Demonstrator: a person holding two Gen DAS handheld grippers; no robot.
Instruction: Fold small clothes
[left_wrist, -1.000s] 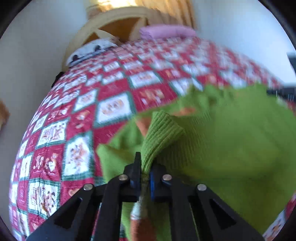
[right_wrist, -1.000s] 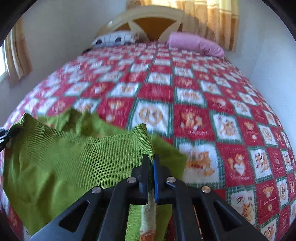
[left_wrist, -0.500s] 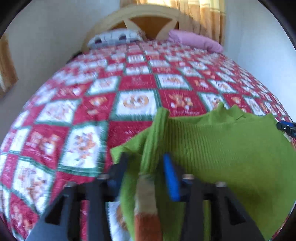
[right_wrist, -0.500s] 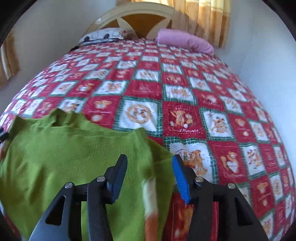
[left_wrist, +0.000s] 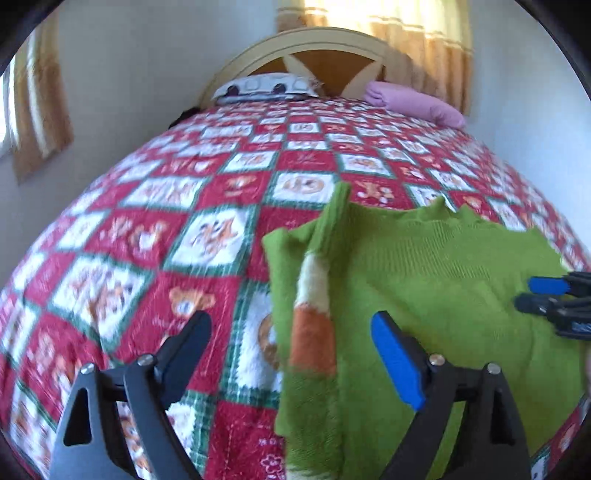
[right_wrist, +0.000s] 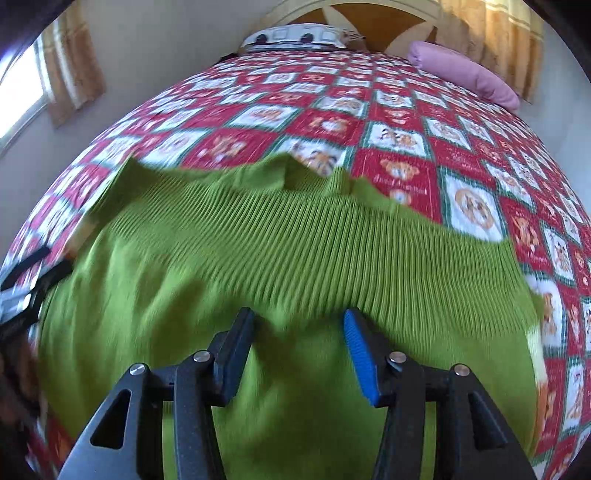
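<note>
A small green knit sweater (left_wrist: 436, 280) lies folded on the red patchwork bedspread (left_wrist: 207, 206), with a white and orange striped cuff (left_wrist: 314, 317) lying along its left edge. My left gripper (left_wrist: 291, 336) is open and empty above that edge. My right gripper (right_wrist: 299, 332) is open and empty over the sweater (right_wrist: 295, 258), just behind its ribbed hem. The right gripper also shows in the left wrist view (left_wrist: 546, 295), and the left gripper shows at the left edge of the right wrist view (right_wrist: 33, 273).
The bedspread (right_wrist: 406, 110) runs back to a wooden headboard (left_wrist: 314, 55). A white patterned pillow (left_wrist: 266, 86) and a pink pillow (left_wrist: 413, 103) lie at the head. White walls and tan curtains (left_wrist: 40, 110) flank the bed.
Both grippers were shut on the sweater's hem corners one second ago. They have opened and let go, and the sweater now lies on the bed.
</note>
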